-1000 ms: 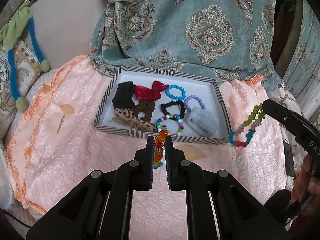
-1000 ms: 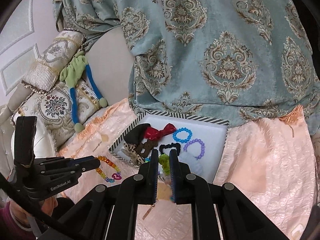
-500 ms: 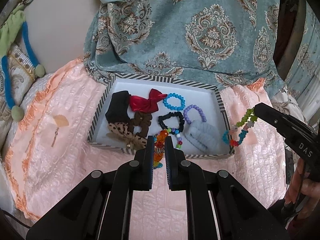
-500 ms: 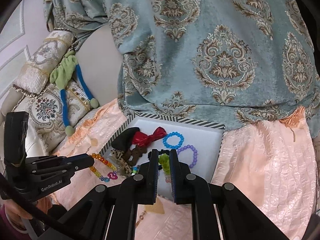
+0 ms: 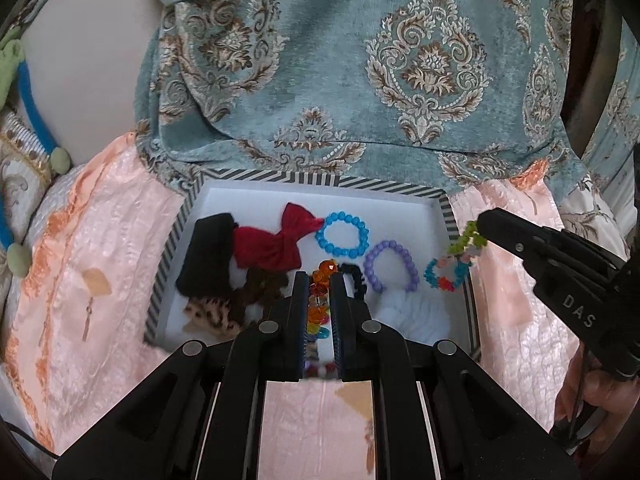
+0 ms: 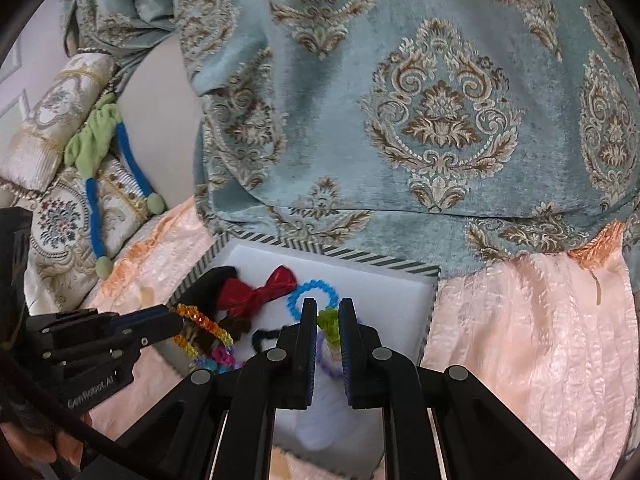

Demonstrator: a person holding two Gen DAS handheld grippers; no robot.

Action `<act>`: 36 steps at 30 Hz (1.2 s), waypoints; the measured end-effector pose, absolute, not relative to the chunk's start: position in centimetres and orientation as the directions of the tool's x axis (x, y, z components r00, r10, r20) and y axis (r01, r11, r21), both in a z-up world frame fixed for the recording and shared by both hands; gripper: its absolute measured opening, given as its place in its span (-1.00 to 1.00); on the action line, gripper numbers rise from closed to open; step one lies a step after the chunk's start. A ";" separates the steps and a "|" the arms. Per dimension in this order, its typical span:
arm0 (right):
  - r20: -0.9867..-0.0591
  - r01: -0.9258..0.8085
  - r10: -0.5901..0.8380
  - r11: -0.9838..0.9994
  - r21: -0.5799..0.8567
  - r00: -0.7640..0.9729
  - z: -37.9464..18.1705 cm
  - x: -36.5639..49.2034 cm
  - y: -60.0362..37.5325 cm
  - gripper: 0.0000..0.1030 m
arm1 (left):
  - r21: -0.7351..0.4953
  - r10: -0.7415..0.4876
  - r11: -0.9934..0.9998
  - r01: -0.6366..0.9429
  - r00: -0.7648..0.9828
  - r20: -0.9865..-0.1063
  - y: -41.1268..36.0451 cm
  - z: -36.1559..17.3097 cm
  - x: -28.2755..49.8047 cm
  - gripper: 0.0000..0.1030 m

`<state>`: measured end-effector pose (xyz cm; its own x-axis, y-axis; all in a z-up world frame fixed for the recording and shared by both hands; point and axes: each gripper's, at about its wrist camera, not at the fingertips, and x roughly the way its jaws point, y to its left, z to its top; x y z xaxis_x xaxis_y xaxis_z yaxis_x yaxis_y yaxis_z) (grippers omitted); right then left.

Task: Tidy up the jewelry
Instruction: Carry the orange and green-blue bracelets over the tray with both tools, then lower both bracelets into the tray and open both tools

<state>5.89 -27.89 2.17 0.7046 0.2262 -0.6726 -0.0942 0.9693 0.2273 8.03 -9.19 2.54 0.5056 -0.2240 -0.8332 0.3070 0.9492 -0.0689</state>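
Observation:
A white tray with a striped rim (image 5: 320,179) (image 6: 380,262) lies on the pink quilt. It holds a red bow (image 5: 276,240), black and brown hair ties, a blue bead bracelet (image 5: 342,234), a purple bead bracelet (image 5: 392,266) and a pale fluffy scrunchie (image 5: 416,316). My left gripper (image 5: 319,280) is shut on an orange multicolour bead bracelet (image 5: 320,292) (image 6: 200,328) over the tray's front half. My right gripper (image 6: 327,312) is shut on a green, blue and red bead bracelet (image 5: 452,264) (image 6: 328,322) over the tray's right side.
A teal patterned drape (image 5: 360,72) hangs right behind the tray. Cushions with a blue and green cord (image 6: 96,184) lie at the left. Two tan paper tags (image 5: 96,282) lie on the quilt left of and in front of the tray.
Both grippers have moved forward with their bracelets, from in front of and beside the tray to over it. Both stayed shut.

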 end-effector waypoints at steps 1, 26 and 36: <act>-0.676 -0.088 0.224 0.969 0.230 0.702 2.0 6.5 -28.0 -0.81 | -0.068 -0.224 0.948 0.309 0.504 -0.834 -9.5 2.4 8.4 -0.82; -0.808 0.072 0.121 0.978 0.197 0.576 -7.6 15.4 -31.2 -0.81 | -0.050 -0.129 0.982 0.185 0.447 -0.885 -9.1 -6.6 17.1 -0.82; -0.778 0.041 0.144 0.976 0.213 0.611 -6.1 11.9 -29.7 -0.20 | -0.076 -0.145 0.984 0.164 0.470 -0.871 -8.0 -5.7 14.7 -0.24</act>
